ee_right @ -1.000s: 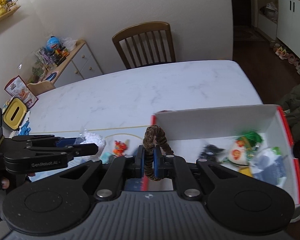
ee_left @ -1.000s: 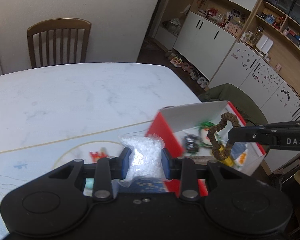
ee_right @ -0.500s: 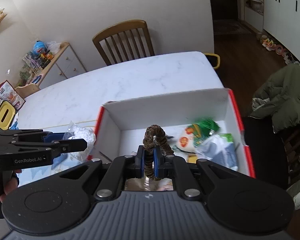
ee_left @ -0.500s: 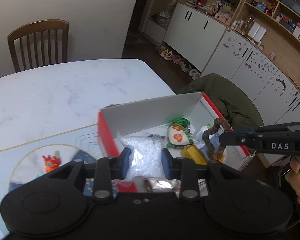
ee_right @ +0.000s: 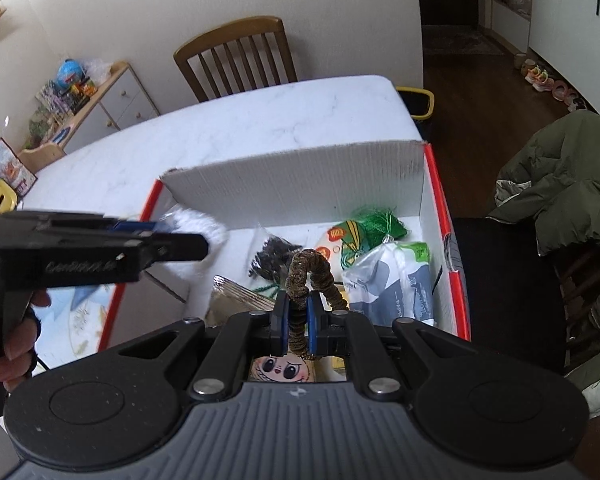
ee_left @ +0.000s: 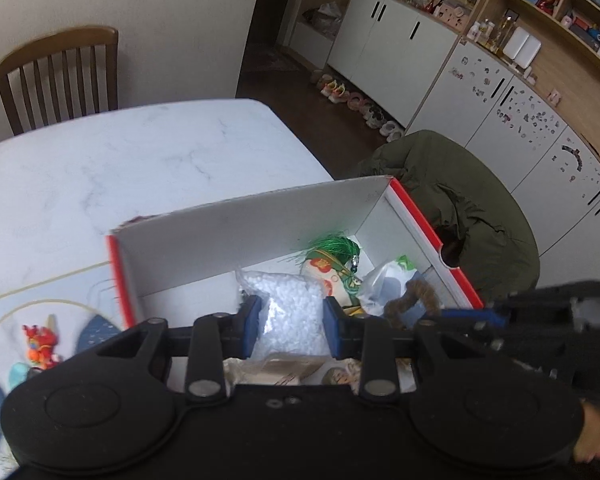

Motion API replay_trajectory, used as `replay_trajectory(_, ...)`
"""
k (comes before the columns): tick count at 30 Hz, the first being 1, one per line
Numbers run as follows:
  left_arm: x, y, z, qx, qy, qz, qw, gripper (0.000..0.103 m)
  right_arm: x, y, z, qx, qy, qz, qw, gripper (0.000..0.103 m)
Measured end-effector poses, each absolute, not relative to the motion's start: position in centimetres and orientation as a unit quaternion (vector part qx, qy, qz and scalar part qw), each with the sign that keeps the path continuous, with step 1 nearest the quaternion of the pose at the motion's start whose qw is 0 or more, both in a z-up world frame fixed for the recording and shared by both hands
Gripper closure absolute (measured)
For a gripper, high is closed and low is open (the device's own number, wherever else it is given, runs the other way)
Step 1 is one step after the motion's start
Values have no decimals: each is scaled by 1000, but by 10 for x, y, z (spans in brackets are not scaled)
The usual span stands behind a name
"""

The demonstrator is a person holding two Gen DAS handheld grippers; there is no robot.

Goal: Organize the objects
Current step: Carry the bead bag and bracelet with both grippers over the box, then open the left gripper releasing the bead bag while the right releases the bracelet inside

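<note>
Over the red-edged box (ee_left: 420,216), the left gripper (ee_left: 286,326) pinches a light, squashy bag of white beads (ee_left: 288,312) at mid-body, while the right gripper (ee_right: 296,322) nips a soft, floppy brown scrunchie (ee_right: 300,280) by its band.

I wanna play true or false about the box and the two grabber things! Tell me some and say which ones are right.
1. The left gripper holds a clear bag of white beads. True.
2. The right gripper is empty. False: its fingers pinch a brown scrunchie.
3. The red and white box has nothing inside. False: it holds a green tasselled ornament, a plastic packet and other small things.
4. Both grippers are over the open box. True.
5. A wooden chair stands at the far side of the marble table. True.
6. A green jacket lies inside the box. False: it is draped outside, to the box's right.
</note>
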State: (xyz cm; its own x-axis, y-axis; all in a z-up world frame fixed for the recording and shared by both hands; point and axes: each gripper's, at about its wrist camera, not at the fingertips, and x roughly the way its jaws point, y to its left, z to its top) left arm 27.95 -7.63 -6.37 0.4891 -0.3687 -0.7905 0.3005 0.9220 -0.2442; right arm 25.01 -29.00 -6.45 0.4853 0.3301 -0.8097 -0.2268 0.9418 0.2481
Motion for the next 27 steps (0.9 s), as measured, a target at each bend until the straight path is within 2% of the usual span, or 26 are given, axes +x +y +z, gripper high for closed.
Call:
replay_trajectory(14, 312, -101, -112, -17, 505, -171, 846, 74, 269, -267, -111, 33, 512, 175, 840, 94)
replay_trajectory(27, 313, -94, -122, -22, 514, -159, 843, 70, 276, -254, -130, 27, 529, 190, 826, 94)
